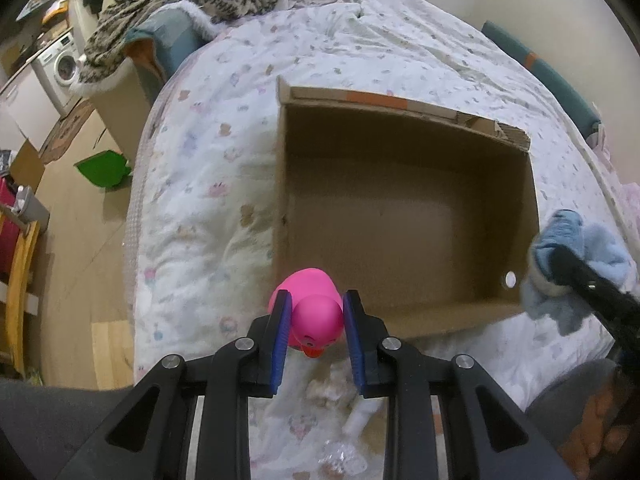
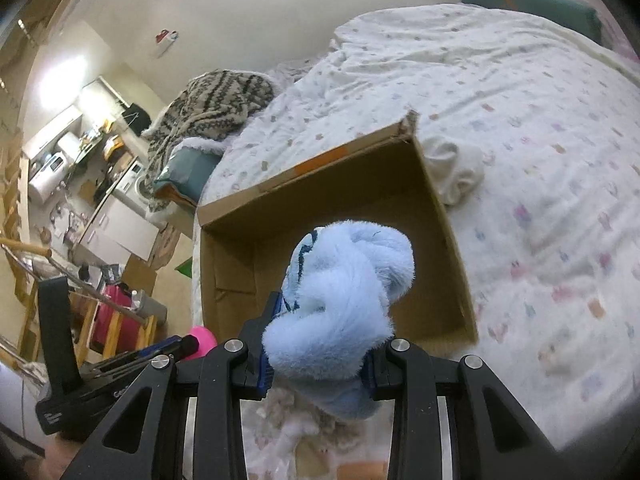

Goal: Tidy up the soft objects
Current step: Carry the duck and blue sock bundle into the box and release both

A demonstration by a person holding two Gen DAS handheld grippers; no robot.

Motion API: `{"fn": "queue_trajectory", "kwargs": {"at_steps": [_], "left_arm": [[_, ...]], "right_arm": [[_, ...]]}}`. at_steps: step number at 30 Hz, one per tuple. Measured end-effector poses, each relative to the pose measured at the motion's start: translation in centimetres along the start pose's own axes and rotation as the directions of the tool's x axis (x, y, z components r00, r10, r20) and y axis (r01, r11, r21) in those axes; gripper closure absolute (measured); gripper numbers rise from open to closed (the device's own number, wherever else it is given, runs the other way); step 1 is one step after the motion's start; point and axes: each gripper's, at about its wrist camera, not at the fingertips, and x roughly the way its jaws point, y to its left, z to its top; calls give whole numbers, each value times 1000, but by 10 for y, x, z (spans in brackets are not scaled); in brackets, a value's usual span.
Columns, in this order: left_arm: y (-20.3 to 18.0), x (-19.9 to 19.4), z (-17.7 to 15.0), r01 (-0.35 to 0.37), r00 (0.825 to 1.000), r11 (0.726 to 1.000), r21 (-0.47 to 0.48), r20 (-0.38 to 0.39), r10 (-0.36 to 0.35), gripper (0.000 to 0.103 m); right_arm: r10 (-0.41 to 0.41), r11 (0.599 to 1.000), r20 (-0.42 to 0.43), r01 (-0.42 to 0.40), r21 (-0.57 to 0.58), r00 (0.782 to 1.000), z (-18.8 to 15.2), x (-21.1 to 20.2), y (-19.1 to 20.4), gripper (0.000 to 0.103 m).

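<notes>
- The left hand-held gripper [image 1: 314,322] is closed on a pink rubber duck [image 1: 314,312], held at the near left corner of the cardboard box [image 1: 404,220]. The duck looks light, smooth and squashy; the pads grip its head from both sides.
- The right hand-held gripper [image 2: 318,344] clamps a fluffy blue plush [image 2: 344,300] above the box's near rim. It looks light and floppy, best gripped by its bulk.
- The box sits open on the bed [image 1: 208,160].
- No legible writing.
</notes>
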Motion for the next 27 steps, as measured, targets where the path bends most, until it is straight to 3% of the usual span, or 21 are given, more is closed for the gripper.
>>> {"fn": "queue_trajectory", "kwargs": {"at_steps": [12,27], "left_arm": [[-17,41,31,-34,999,999,13,-6,34,79],[-18,86,24,-15,999,1000,3,-35,15,79]], "right_arm": [[-10,1000,-103,7,-28,995,8,63,-4,68],[-71,996,-174,61,-63,982,0,94,-14,66]]}}
